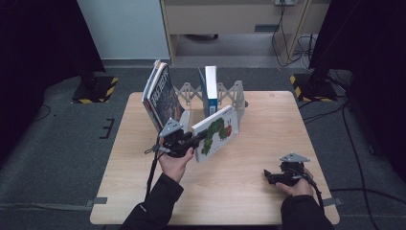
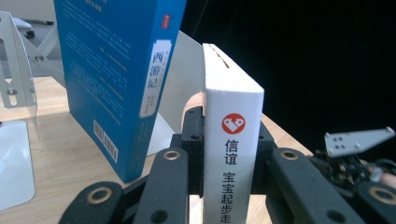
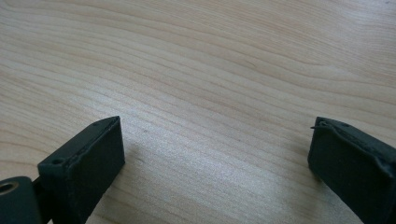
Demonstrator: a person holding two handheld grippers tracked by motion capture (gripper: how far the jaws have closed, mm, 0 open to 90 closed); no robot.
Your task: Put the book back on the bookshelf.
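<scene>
**White picture book gripped at the rack**

The white hardcover picture book with a green caterpillar on its cover (image 1: pixel 215 132) is tilting above the pale wooden surface (image 1: pixel 239 182), just in front of the grey metal folding book rack (image 1: pixel 230 93). The left hand-held gripper (image 1: pixel 198 137) is clamping its spine (image 2: pixel 231 154) between both jaws. Just beside it, a blue paperback (image 2: pixel 112 79) is standing upright in the rack, and dark-covered books (image 1: pixel 160 96) are leaning at the rack's left end. The right hand-held gripper (image 1: pixel 266 174) is resting well apart, jaws spread wide, holding nothing.
</scene>
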